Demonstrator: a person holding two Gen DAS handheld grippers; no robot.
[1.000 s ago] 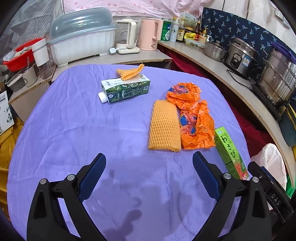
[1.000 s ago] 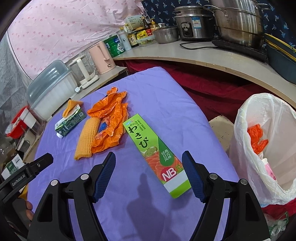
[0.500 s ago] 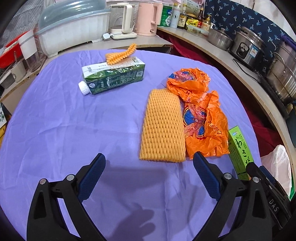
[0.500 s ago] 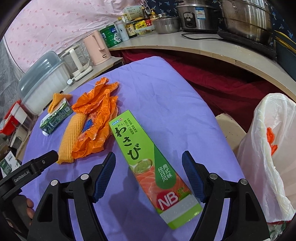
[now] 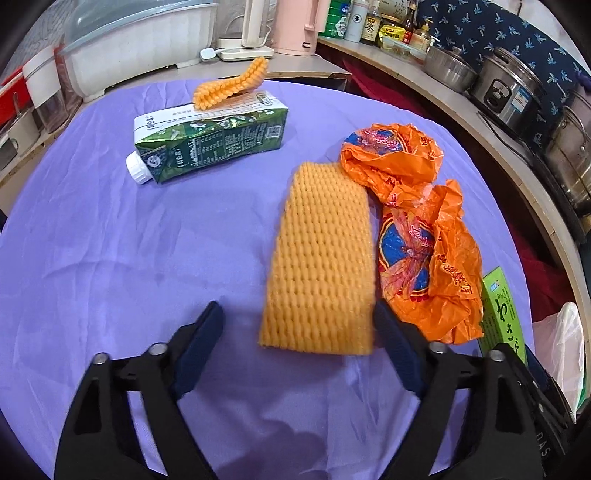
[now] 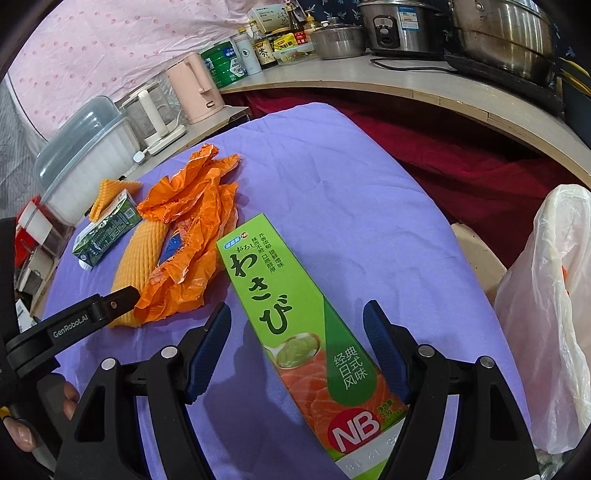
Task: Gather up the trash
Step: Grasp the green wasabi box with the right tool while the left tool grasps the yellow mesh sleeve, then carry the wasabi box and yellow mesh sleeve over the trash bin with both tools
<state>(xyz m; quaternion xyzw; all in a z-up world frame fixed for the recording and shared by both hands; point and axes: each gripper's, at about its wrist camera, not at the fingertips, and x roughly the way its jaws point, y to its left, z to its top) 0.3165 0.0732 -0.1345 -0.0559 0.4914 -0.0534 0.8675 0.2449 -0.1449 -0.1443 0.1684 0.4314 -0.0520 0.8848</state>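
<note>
On the purple cloth lie an orange foam net sleeve, a crumpled orange plastic bag, a green milk carton with a second foam net on it, and a green wasabi box. My left gripper is open, its jaws either side of the sleeve's near end. My right gripper is open, its jaws straddling the wasabi box. The box's edge also shows in the left wrist view, and the left gripper's finger shows in the right wrist view.
A white trash bag with orange scraps hangs off the table's right side. Behind the table stand a dish rack, kettles, bottles and steel pots on a curved counter.
Both grippers moved forward and down. The left one closed in on the foam sleeve; the right one came over the wasabi box. Both stayed open.
</note>
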